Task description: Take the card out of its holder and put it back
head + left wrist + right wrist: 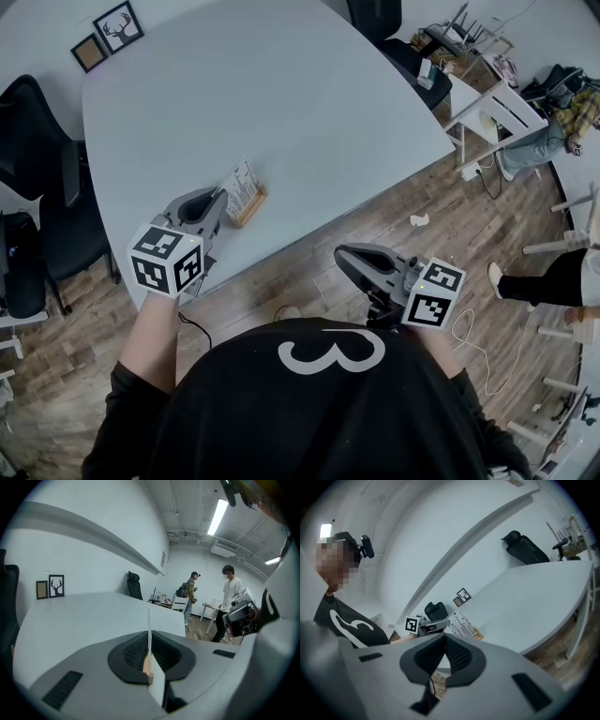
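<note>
A white printed card (241, 181) stands in a small wooden holder (251, 208) near the front edge of the pale table (281, 103). My left gripper (222, 195) reaches it from the left and is shut on the card's near edge. In the left gripper view the card (149, 627) shows edge-on between the dark pads, with the wooden holder (148, 666) at its foot. My right gripper (343, 253) hangs off the table over the wooden floor, shut with nothing in it. The right gripper view shows the card (461, 623) and the left gripper (433, 626) beyond its closed jaws.
Two small picture frames (106, 36) stand at the table's far left corner. Black office chairs (37, 150) sit along the left side. White furniture (497, 112) and clutter stand at the right. Two people (228, 602) stand beyond the table. A cable (192, 328) lies on the floor.
</note>
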`<act>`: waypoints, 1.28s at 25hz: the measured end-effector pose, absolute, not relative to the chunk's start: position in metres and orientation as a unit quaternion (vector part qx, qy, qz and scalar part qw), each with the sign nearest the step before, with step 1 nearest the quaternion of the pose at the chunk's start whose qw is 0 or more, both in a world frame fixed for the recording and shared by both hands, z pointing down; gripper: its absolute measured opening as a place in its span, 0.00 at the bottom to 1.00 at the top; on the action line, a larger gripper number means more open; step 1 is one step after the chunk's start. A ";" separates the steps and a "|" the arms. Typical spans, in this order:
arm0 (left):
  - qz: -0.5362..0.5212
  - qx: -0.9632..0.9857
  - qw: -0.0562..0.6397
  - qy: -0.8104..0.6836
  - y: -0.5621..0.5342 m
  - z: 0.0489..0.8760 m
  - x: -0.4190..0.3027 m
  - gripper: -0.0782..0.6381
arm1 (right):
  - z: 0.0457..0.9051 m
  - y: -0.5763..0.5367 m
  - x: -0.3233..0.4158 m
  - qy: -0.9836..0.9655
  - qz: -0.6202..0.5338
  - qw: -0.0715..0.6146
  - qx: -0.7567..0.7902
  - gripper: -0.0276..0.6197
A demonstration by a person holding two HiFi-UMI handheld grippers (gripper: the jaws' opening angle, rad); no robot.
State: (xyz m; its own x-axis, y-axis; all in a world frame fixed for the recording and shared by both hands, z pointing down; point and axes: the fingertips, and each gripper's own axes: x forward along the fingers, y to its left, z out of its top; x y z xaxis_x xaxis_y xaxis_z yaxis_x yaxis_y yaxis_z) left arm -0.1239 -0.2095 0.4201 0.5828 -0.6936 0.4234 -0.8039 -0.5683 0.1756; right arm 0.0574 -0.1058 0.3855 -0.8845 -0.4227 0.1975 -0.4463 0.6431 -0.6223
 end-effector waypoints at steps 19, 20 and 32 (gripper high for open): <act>0.168 0.872 0.189 -0.419 -0.200 0.449 -0.113 0.15 | 0.389 -0.108 0.053 -0.906 0.357 0.022 0.225 0.05; 0.166 0.874 0.186 -0.417 -0.200 0.448 -0.113 0.15 | 0.389 -0.108 0.052 -0.907 0.357 0.023 0.223 0.05; 0.070 0.849 0.225 -0.473 -0.175 0.406 -0.144 0.31 | 0.376 -0.098 0.046 -0.916 0.344 0.021 0.205 0.05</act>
